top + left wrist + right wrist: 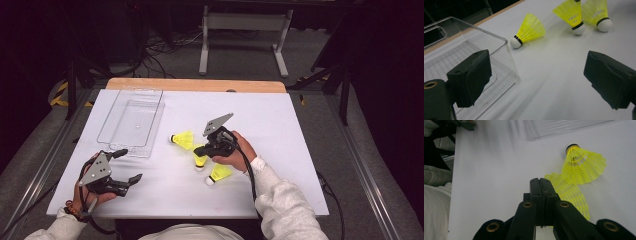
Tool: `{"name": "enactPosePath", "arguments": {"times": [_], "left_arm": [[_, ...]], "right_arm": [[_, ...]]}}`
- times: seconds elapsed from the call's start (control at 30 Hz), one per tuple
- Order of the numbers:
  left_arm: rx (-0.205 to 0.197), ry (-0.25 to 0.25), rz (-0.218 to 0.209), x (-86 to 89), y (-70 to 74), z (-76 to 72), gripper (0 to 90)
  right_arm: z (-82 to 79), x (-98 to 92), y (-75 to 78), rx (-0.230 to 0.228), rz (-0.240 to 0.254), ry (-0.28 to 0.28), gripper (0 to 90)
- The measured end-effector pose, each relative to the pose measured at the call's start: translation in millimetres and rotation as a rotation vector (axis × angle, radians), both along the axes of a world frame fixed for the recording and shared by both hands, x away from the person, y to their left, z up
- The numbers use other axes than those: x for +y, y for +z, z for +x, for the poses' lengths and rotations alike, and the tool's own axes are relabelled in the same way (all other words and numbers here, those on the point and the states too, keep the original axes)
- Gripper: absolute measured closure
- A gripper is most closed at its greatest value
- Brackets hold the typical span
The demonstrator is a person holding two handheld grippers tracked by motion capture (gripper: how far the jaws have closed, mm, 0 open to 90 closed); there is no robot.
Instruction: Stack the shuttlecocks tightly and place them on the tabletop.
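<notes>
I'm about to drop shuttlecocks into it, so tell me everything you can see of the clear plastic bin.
The clear plastic bin is a shallow rectangular tray of transparent plastic with rounded corners and a ribbed floor. It sits upright and looks empty on the white table cover, at the far left. Nothing touches it: the left gripper hovers open near its closest corner, and the nearest yellow shuttlecock lies apart to its right.

Matt white sheet (280, 145) over table top, smooth, paper- or plastic-like; bare wood strip (195, 84) along far edge, light, satin. Clear glossy hard plastic tray (131, 122), ribbed floor, smooth walls. Yellow shuttlecocks (530, 29): translucent plastic mesh skirts, semi-gloss; white smooth rounded caps, black band. Left gripper (121, 167) and right gripper (540, 185): black matt plastic, slightly grainy pads, brass-coloured metal inserts; grey matt flat plates on top. Sleeves (285, 200) of pale, soft, fleecy cloth.
</notes>
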State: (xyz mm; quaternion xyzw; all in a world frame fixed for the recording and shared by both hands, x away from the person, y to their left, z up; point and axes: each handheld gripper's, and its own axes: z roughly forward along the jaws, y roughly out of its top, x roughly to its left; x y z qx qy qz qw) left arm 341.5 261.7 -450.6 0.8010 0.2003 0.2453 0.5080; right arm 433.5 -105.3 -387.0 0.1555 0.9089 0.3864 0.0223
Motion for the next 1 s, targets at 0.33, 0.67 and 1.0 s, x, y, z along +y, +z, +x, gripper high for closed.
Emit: {"name": "enactPosePath", "arguments": {"times": [0.33,0.67,1.0], "left_arm": [[-0.004,0.002,-0.006,1.3,0.6,-0.2,8.7],[-0.002,0.001,-0.003,0.6,0.3,0.0,8.7],[-0.005,0.003,-0.003,0.7,0.7,-1.0,8.7]], "right_arm": [[4.2,-5.3,2.9,-0.042,0.042,-0.053,90.0],[15.1,-11.1,5.3,-0.081,0.07,-0.124,90.0],[27.2,-5.9,8.6,-0.112,0.082,-0.157,90.0]]}}
